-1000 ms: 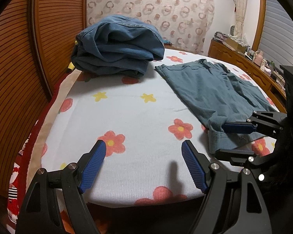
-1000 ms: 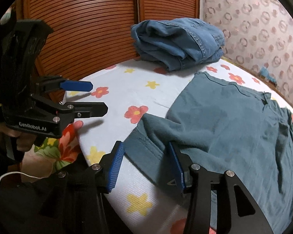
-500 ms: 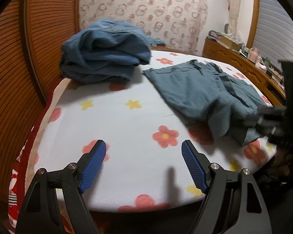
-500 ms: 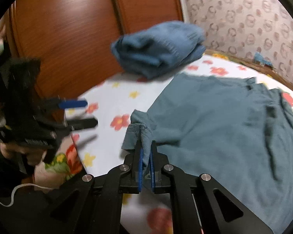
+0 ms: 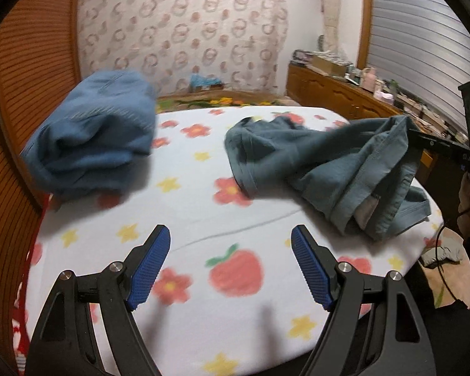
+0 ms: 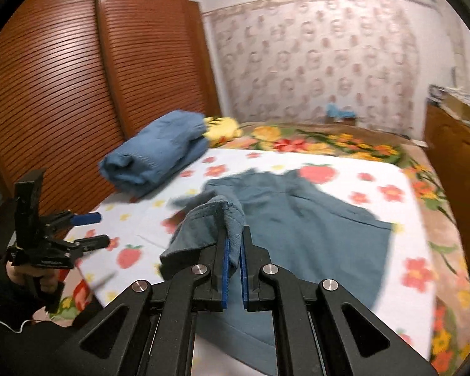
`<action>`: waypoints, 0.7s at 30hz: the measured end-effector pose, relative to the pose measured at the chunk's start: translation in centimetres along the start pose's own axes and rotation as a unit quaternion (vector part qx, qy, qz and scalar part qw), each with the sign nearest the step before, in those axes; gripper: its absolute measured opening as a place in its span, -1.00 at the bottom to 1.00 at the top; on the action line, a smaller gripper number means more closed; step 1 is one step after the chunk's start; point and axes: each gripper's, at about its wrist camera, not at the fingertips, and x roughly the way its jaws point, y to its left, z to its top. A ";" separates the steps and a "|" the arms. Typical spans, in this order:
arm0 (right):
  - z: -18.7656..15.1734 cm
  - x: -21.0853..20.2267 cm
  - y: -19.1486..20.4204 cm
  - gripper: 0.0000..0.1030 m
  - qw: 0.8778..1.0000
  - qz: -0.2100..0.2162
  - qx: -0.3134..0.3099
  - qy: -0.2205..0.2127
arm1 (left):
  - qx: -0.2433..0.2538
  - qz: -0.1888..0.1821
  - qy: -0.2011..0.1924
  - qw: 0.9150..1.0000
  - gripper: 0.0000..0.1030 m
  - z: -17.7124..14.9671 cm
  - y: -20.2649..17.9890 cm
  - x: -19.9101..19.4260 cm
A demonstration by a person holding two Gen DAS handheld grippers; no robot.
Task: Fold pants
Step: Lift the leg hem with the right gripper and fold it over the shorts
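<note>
Grey-blue pants (image 6: 313, 219) lie on the flowered bed sheet (image 6: 329, 175). My right gripper (image 6: 234, 250) is shut on the hem of one pant leg (image 6: 210, 219) and holds it lifted above the bed. In the left wrist view the pants (image 5: 329, 156) hang bunched from the right gripper (image 5: 435, 147) at the right edge. My left gripper (image 5: 230, 250) is open and empty above the near part of the sheet (image 5: 203, 219), left of the pants. It also shows in the right wrist view (image 6: 91, 232), open.
A folded pile of blue denim (image 5: 94, 138) sits at the far left of the bed, by the wooden slatted wardrobe (image 6: 78, 78). A wooden dresser (image 5: 344, 94) with clutter stands at the right. A flowered blanket (image 6: 329, 141) covers the far end of the bed.
My right gripper closed on the pant leg hem and lifted it, bunching the pants. My left gripper stayed open and rose, moving farther over the bed.
</note>
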 end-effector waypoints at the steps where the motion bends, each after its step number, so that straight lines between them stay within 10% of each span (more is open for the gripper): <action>1: -0.3 -0.4 -0.3 -0.89 1.000 -0.011 0.003 0.001 | 0.005 -0.006 0.000 1.000 0.56 0.3 -0.5 0.2; 15: -3.6 -3.0 -1.1 -0.89 0.991 -0.114 0.053 0.050 | 0.089 -0.099 0.029 0.991 0.47 2.5 -8.8 3.9; 21: -3.1 -3.6 -1.6 -0.59 0.988 -0.128 0.059 0.057 | 0.111 -0.127 0.053 0.984 0.24 2.3 -10.8 5.1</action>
